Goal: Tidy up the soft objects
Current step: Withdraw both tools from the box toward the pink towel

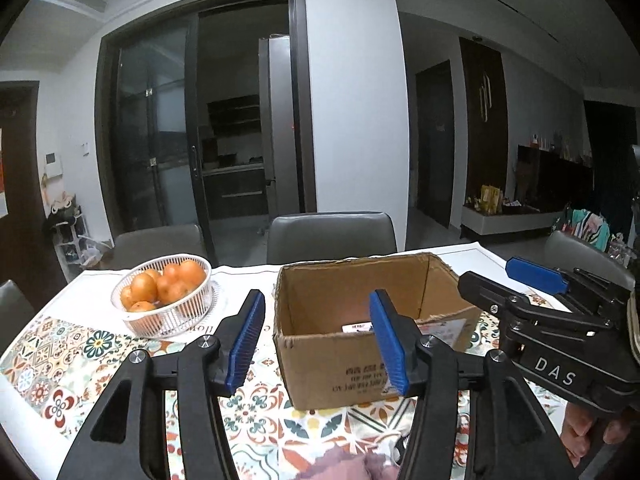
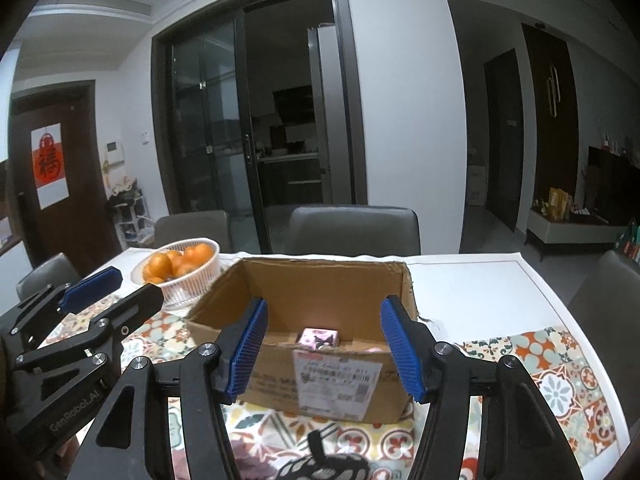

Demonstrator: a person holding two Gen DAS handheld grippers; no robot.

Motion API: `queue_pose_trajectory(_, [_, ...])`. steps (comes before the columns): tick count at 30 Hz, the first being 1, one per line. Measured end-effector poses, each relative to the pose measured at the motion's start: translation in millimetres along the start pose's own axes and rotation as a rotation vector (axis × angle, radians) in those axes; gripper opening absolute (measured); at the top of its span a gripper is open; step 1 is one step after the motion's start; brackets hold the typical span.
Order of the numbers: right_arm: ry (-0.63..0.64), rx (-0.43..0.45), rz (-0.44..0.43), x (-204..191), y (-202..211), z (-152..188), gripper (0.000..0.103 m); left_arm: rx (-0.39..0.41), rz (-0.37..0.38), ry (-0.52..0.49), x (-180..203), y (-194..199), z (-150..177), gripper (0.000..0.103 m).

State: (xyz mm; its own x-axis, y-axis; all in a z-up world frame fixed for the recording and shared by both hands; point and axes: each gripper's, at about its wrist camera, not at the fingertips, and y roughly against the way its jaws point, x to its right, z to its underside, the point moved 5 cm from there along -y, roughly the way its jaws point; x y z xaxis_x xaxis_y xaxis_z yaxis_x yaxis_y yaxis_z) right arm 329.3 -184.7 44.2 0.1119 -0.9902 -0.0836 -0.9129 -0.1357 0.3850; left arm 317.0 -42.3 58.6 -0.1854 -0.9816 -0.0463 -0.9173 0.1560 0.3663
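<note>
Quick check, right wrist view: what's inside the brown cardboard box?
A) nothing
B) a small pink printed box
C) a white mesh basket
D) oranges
B: a small pink printed box sits on the floor of the open brown cardboard box, near its front wall.

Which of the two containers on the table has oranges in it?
The white round basket, left of the cardboard box. It holds oranges; the box is brown and square.

One open brown cardboard box [image 2: 320,360] is counted near the middle of the patterned tablecloth [image 2: 552,380], and one pink printed carton [image 2: 318,338] inside it. One white slotted plastic basket [image 1: 168,300] is seen toward the far left edge; about six oranges [image 1: 176,284] are counted in it. Three grey chairs [image 2: 354,228] are made out along the far edge
</note>
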Motion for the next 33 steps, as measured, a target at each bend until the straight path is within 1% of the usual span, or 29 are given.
queue_pose_trajectory(2, [-0.002,0.007,-0.007,-3.2,6.8,1.2,0.064,-0.007,-0.004,0.003,-1.0,8.8,1.9,0.054])
queue_pose_trajectory(9, [0.003,0.024,-0.023,-10.5,32.7,8.8,0.064,-0.029,-0.009,0.015,0.4,37.3,13.0,0.056])
queue_pose_trajectory(19, [-0.005,0.026,-0.043,-16.0,62.4,29.6,0.067,-0.054,-0.061,0.016,1.9,76.9,37.9,0.06])
queue_pose_trajectory(24, [-0.008,0.012,-0.055,-18.8,70.9,44.2,0.067,-0.068,-0.066,0.04,2.1,89.6,55.1,0.061])
queue_pose_trajectory(27, [-0.01,-0.002,-0.057,-19.5,74.0,56.0,0.07,-0.084,-0.06,0.039,3.4,92.4,67.5,0.061])
queue_pose_trajectory(33, [-0.005,-0.037,-0.056,-18.8,76.3,81.7,0.07,-0.114,-0.057,0.041,6.5,101.5,94.3,0.061])
